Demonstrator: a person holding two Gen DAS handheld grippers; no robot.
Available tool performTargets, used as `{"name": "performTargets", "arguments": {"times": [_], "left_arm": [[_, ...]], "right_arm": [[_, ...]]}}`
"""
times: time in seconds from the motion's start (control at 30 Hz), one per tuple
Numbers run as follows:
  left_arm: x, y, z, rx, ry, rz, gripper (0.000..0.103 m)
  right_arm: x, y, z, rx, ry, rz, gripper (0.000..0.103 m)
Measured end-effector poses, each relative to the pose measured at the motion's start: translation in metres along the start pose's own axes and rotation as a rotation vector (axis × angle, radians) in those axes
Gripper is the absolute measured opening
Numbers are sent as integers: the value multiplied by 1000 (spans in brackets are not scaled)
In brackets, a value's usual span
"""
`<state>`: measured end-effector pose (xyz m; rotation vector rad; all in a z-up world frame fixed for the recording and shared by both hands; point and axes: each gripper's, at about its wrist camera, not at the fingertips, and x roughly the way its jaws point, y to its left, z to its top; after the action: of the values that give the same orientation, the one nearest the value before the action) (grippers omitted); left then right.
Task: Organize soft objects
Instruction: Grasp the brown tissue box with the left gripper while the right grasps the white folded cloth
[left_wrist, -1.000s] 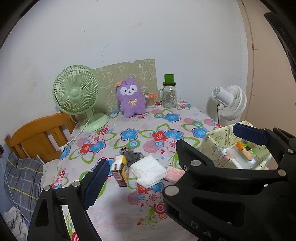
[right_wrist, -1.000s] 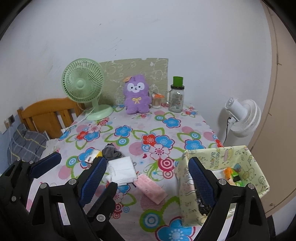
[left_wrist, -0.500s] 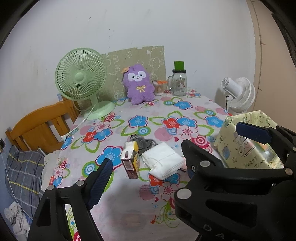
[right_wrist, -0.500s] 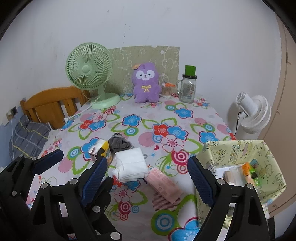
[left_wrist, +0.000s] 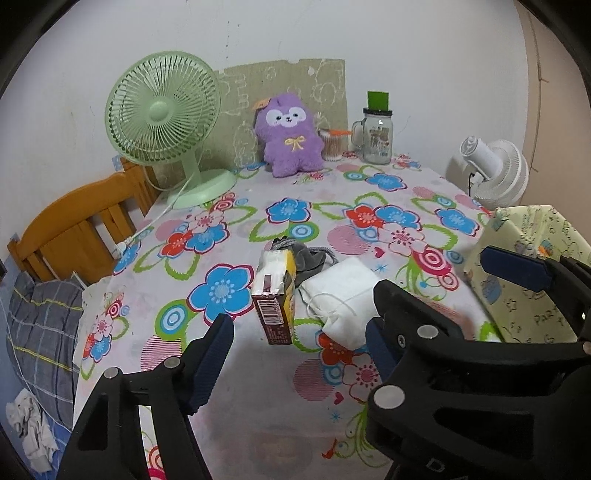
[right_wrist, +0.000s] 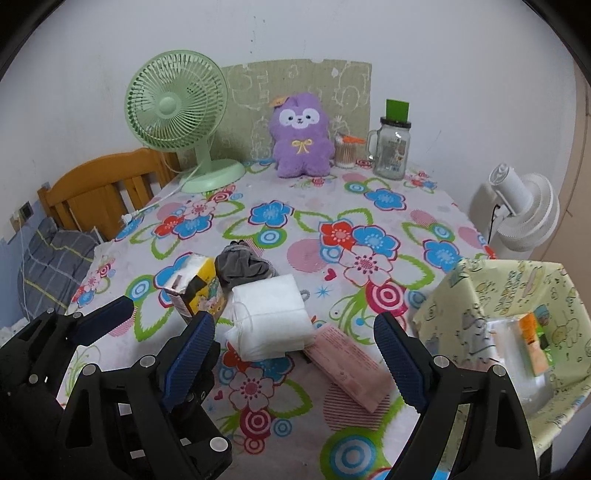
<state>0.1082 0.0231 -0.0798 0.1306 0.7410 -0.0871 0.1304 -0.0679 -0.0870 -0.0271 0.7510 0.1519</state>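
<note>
On the flowered tablecloth lie a folded white cloth pack (left_wrist: 341, 295) (right_wrist: 271, 317), a crumpled grey cloth (left_wrist: 308, 254) (right_wrist: 242, 264), a small yellow-brown carton (left_wrist: 275, 291) (right_wrist: 195, 284) and a flat pink packet (right_wrist: 345, 365). A purple plush toy (left_wrist: 290, 134) (right_wrist: 301, 134) sits at the back. My left gripper (left_wrist: 297, 328) hovers just short of the carton, jaws closing with nothing between the pads. Beside it my right gripper (right_wrist: 293, 325) stands open over the white pack's near edge, touching nothing. A pale green fabric bin (left_wrist: 535, 295) (right_wrist: 480, 295) stands on the right.
A green desk fan (left_wrist: 162, 110) and its cord stand at the back left. A glass jar mug (right_wrist: 393, 151) and a cotton swab tub (right_wrist: 345, 151) stand at the back right. A wooden headboard (left_wrist: 74, 229) and plaid bedding lie left of the table, a white fan (right_wrist: 524, 210) to its right.
Both grippers have sunk and come forward toward the cluster of items, which now looks larger. The left jaws have narrowed a little.
</note>
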Motion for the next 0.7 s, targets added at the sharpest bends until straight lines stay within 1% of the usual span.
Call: {"name": "performTargets", "arguments": {"times": [0.4,0.57,0.7], "left_arm": [[37,9,3,-15,51,25,68],[47,11,6,-14,61,32,63],[53,10,8,-13,65,34,61]], "right_arm": [[33,-2,6,3,35,6,90],[43,-7,8,10,45,4,90],[49,-8,11,11,50,0,90]]}}
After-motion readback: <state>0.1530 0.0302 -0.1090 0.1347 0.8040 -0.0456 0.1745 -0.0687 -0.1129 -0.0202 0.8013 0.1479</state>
